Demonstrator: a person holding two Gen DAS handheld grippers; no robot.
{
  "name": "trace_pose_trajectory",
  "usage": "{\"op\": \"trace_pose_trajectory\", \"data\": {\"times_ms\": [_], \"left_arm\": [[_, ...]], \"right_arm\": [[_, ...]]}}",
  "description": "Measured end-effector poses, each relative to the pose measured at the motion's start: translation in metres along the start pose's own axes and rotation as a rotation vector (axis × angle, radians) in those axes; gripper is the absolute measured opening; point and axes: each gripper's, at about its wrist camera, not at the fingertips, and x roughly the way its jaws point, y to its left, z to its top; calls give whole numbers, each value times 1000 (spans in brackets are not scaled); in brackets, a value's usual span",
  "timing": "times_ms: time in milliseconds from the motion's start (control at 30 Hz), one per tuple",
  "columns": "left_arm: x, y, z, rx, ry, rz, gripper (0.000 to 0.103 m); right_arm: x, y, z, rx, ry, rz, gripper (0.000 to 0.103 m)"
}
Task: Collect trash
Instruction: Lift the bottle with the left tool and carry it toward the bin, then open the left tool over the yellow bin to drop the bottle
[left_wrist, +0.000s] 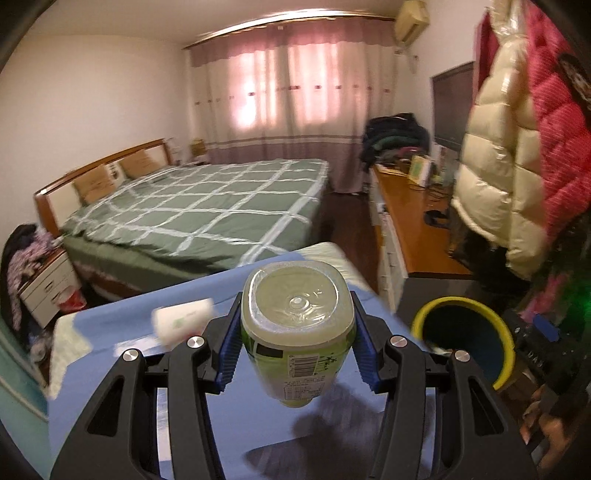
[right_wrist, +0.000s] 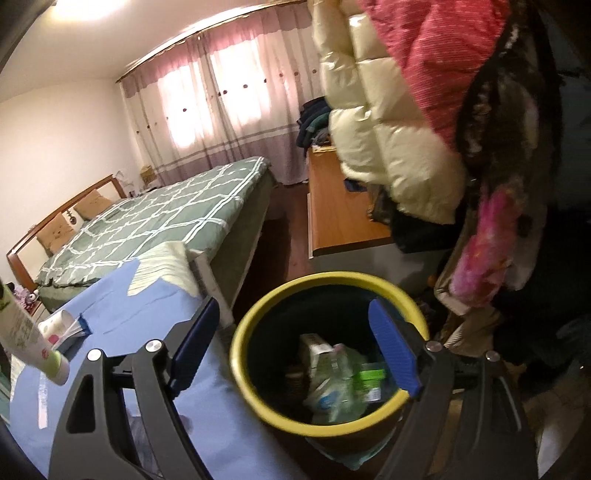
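My left gripper (left_wrist: 297, 347) is shut on a clear plastic bottle (left_wrist: 295, 317) with a green label, its base pointing away from me, held above the blue table (left_wrist: 129, 373). A white packet (left_wrist: 181, 319) lies on the blue cloth just left of the bottle. The yellow-rimmed bin (left_wrist: 465, 341) stands to the right, off the table's edge. My right gripper (right_wrist: 295, 345) hangs open over the bin (right_wrist: 251, 347), nothing between its blue pads. Inside the bin lie crumpled bottles and cartons (right_wrist: 340, 380). The held bottle (right_wrist: 26, 332) shows at the right wrist view's left edge.
A green checked bed (left_wrist: 207, 206) fills the room beyond the table. A wooden dresser (left_wrist: 413, 218) runs along the right wall, with cream and pink coats (left_wrist: 517, 155) hanging above the bin. A nightstand (left_wrist: 48, 284) stands at the left. A paper scrap (right_wrist: 61, 325) lies on the table.
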Motion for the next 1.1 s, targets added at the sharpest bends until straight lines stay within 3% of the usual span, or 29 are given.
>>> {"op": "trace_pose_trajectory", "data": {"times_ms": [300, 467, 667, 733, 833, 1100], "left_arm": [[39, -114, 19, 82, 44, -193, 52], [71, -168, 18, 120, 75, -249, 52], [114, -218, 1, 123, 167, -305, 52], [121, -221, -6, 125, 196, -307, 53], [120, -218, -15, 118, 192, -273, 81], [78, -154, -8, 59, 104, -208, 89]], "right_arm": [[5, -65, 6, 49, -6, -85, 79], [8, -92, 7, 82, 0, -115, 79], [7, -107, 7, 115, -2, -129, 79], [7, -109, 6, 117, -4, -132, 79], [9, -109, 3, 115, 0, -133, 80], [15, -96, -1, 97, 30, -100, 80]]}}
